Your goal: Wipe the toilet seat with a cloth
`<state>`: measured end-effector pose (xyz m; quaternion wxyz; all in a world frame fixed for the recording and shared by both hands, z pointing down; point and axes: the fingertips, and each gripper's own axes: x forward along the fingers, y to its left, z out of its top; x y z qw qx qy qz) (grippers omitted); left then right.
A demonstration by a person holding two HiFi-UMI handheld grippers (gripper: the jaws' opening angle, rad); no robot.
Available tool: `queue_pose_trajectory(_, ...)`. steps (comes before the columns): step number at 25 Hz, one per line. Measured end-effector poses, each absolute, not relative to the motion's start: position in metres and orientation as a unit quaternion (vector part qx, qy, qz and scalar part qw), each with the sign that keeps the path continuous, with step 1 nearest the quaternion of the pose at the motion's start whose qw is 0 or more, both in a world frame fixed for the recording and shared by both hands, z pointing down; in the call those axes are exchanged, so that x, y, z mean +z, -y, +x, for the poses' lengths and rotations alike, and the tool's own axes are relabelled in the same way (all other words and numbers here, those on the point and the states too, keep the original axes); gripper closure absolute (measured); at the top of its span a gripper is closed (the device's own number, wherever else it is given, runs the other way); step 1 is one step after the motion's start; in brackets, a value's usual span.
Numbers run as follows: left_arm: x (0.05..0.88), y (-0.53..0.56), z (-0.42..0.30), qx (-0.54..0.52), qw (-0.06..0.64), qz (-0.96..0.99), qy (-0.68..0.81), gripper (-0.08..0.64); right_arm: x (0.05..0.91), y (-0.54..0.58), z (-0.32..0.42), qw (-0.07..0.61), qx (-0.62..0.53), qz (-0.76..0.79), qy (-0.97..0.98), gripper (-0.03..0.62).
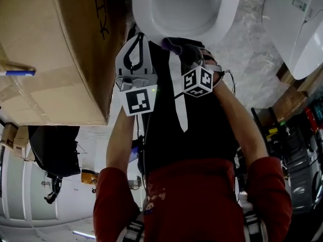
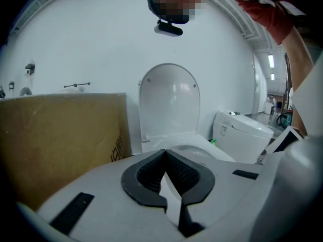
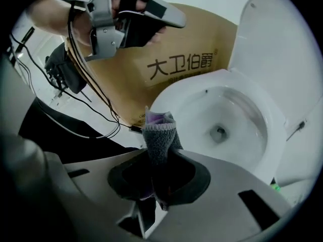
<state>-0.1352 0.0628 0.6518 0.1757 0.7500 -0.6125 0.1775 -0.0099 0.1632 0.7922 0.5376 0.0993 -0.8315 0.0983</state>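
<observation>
While the right gripper [image 3: 159, 160] clamps the grey cloth [image 3: 159, 134], the left gripper's [image 2: 165, 158] jaws meet empty.
Upper centre, a cardboard box [image 3: 181, 69] printed "大卫伯爵" stands just beside the toilet [image 3: 174, 97].

Open bowl [image 1: 231, 6] reachable from above, lid [image 2: 169, 100] raised behind it, box [image 1: 50, 59] close along one side, bare floor [image 1: 252, 47] on the other, second toilet [image 1: 298, 34] beyond.

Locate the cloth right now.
Right gripper view, centre: the cloth is pinched in the right tool, sticking up in front of the open toilet bowl, with the cardboard box behind on the left.
</observation>
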Motion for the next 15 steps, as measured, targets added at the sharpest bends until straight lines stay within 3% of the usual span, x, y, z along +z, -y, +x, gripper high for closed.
queue_pose_trajectory(15,0.648,-0.099,-0.183,0.188,0.186,0.709,0.653,0.546,0.787,-0.147,-0.130,0.482,-0.064,-0.016,0.873,0.529)
